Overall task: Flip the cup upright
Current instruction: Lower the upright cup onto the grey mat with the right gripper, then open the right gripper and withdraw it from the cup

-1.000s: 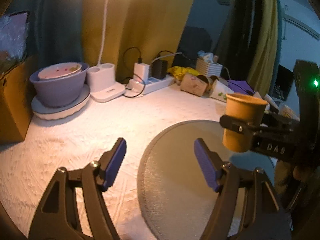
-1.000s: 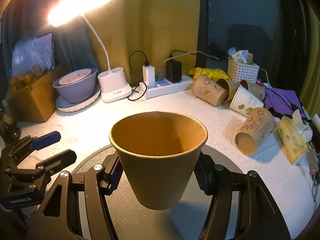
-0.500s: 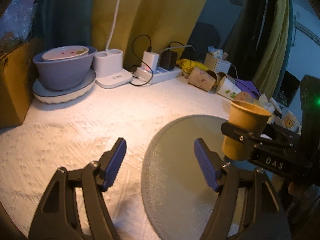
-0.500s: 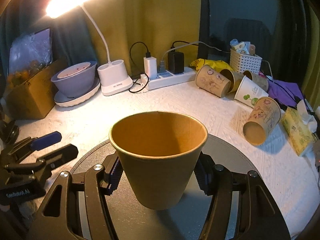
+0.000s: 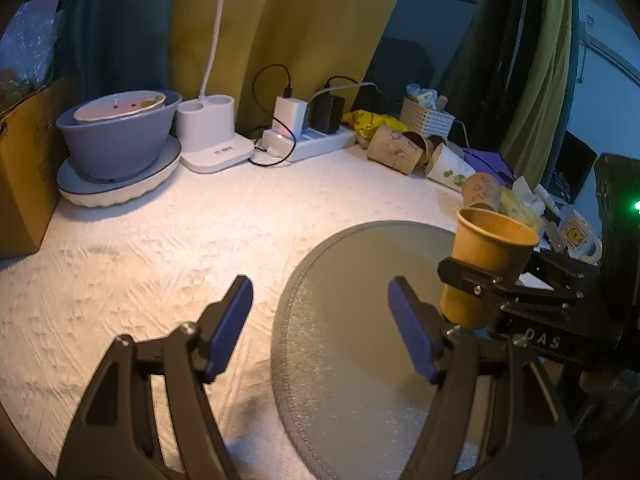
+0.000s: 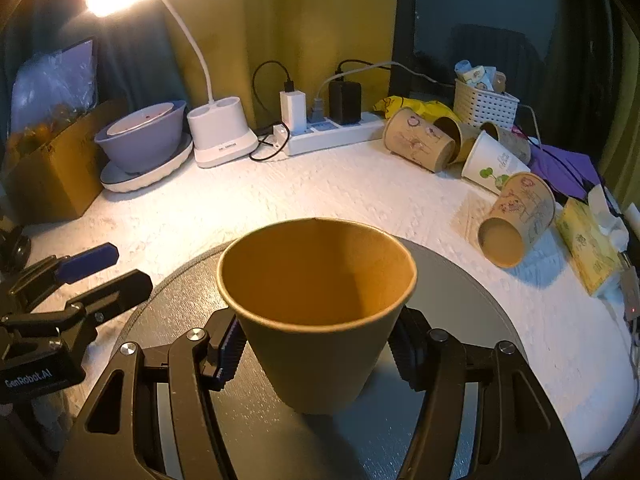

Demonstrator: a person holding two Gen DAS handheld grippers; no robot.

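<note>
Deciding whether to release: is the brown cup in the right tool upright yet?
Upright: the brown cup shows its open mouth facing up, clamped in the right tool above the round mat.

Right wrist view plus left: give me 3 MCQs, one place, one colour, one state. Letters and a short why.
1. Where is the brown paper cup?
A. lying by the power strip
B. between the right gripper's jaws, over the round grey mat
C. inside the purple bowl

2. What colour are the pads on the left gripper?
A. blue
B. red
C. white

3. How does the held cup stand?
A. mouth down
B. on its side
C. mouth up

Answers:
1 B: the right gripper pinches the cup's sides, with the round grey mat beneath; the left wrist view suggests the cup's base is just above it.
2 A: both pads show blue, and the jaws stand wide apart on nothing.
3 C: the open rim faces up and the inside is visible.
</note>
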